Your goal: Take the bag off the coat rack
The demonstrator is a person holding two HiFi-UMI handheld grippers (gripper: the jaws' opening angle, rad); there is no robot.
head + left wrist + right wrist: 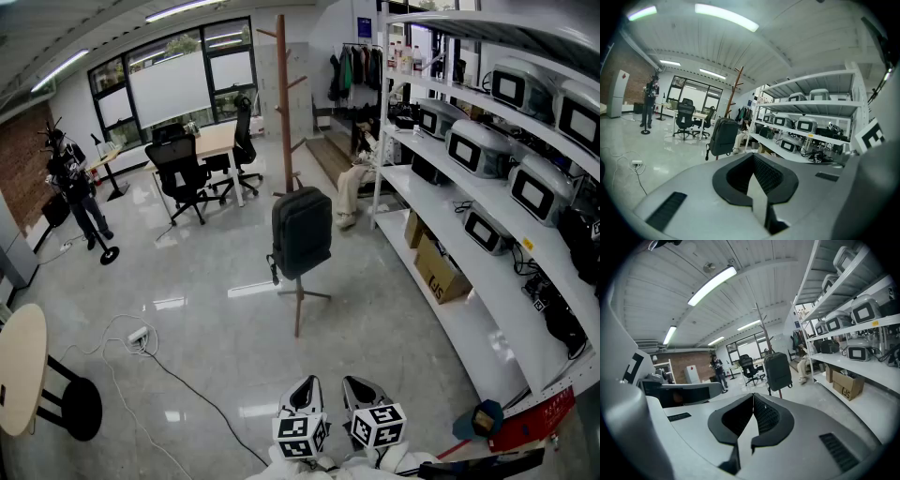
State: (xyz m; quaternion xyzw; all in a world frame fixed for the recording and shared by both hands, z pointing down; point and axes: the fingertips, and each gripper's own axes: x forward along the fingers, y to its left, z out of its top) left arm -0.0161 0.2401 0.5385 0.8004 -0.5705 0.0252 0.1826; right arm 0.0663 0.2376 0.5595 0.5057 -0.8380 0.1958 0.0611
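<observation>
A dark backpack [302, 232] hangs low on a wooden coat rack [285, 103] in the middle of the room, a few steps ahead of me. Both grippers are held low and close together at the bottom of the head view, well short of the bag. The left gripper [305, 384] is shut and holds nothing, and the right gripper [355, 382] is likewise shut and empty. In the left gripper view the backpack [723, 136] shows beyond the shut left gripper [753, 157]. In the right gripper view the backpack [778, 371] hangs ahead of the shut right gripper [753, 398].
White shelving [487, 281] with several grey appliances and cardboard boxes [438, 269] runs along the right. A power strip [138, 335] and cable lie on the floor at left, near a round table [21, 368] and stool. Office chairs [180, 178], a desk and a standing person [80, 192] are farther back.
</observation>
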